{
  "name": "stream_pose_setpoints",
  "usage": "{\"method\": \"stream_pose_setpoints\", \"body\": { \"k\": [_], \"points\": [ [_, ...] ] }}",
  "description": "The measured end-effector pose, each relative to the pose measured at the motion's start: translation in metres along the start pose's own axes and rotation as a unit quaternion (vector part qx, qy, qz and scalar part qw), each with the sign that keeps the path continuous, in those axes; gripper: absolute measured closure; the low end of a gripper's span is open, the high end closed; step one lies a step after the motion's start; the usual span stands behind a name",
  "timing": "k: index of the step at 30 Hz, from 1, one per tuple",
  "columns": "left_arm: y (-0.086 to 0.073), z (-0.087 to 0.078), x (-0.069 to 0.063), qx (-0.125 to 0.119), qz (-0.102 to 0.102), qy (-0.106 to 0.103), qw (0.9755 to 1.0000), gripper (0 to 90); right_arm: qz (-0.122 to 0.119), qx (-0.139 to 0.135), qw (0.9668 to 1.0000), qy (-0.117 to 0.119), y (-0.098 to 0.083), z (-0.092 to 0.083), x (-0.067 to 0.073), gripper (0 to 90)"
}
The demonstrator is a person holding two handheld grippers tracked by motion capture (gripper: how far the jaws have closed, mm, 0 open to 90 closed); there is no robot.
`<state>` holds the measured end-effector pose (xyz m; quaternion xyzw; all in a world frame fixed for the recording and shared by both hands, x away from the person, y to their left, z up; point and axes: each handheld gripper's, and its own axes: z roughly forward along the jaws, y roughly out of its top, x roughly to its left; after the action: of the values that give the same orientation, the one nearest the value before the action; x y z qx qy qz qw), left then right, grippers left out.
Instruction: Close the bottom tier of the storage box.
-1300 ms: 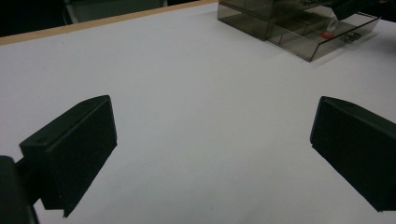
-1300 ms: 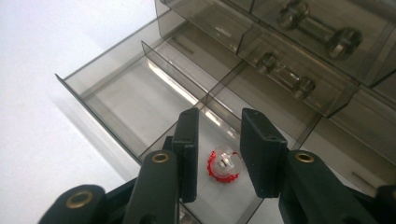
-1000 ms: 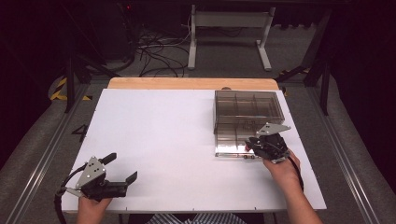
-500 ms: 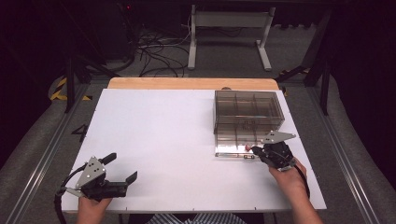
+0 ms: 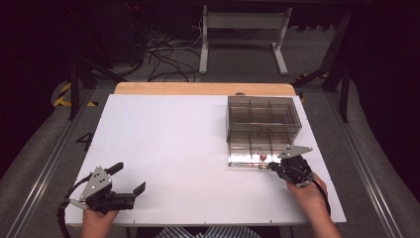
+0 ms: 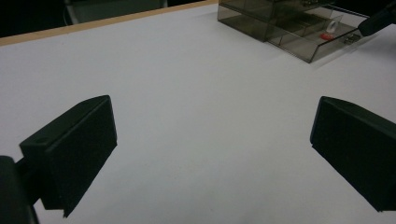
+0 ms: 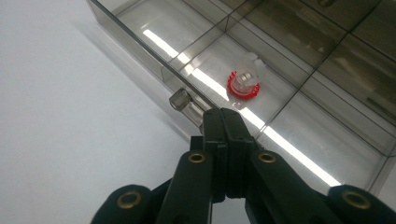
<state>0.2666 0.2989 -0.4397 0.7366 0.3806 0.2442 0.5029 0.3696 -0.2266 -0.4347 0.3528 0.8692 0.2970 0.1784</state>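
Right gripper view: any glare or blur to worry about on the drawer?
Right gripper view: bright streaks of glare cross the clear drawer floor, one beside the red-and-clear piece, which stays legible; the right gripper itself is sharp. High view: table evenly lit, surroundings dark.

Plain white rectangular tabletop (image 5: 188,148), edged at the far side by a light tan wooden strip (image 5: 198,89). Smoky grey-brown transparent plastic drawer cabinet (image 5: 262,121) at right of centre in the high view; inside its drawer, a small clear cap with a bright red toothed base (image 7: 243,84). Matte black two-jaw left gripper (image 5: 126,182) with pale grey plate, lower left; black right gripper (image 5: 271,167) with brass-coloured rivets. Yellow-and-black striped floor marking (image 5: 64,94), upper left.
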Motion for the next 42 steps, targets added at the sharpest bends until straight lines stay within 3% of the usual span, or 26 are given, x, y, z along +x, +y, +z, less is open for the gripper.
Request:
{"method": "stream_pose_setpoints", "body": {
  "k": [18,42],
  "points": [
    [0.000,0.000,0.000,0.000,0.000,-0.001,1.0000,1.4,0.007,0.031,0.9995,0.002,-0.010,0.007,-0.001,90.0],
    [0.000,0.001,0.000,0.000,0.002,0.000,1.0000,1.4,0.010,0.025,0.9996,-0.009,-0.011,0.011,-0.001,90.0]
  ]
}}
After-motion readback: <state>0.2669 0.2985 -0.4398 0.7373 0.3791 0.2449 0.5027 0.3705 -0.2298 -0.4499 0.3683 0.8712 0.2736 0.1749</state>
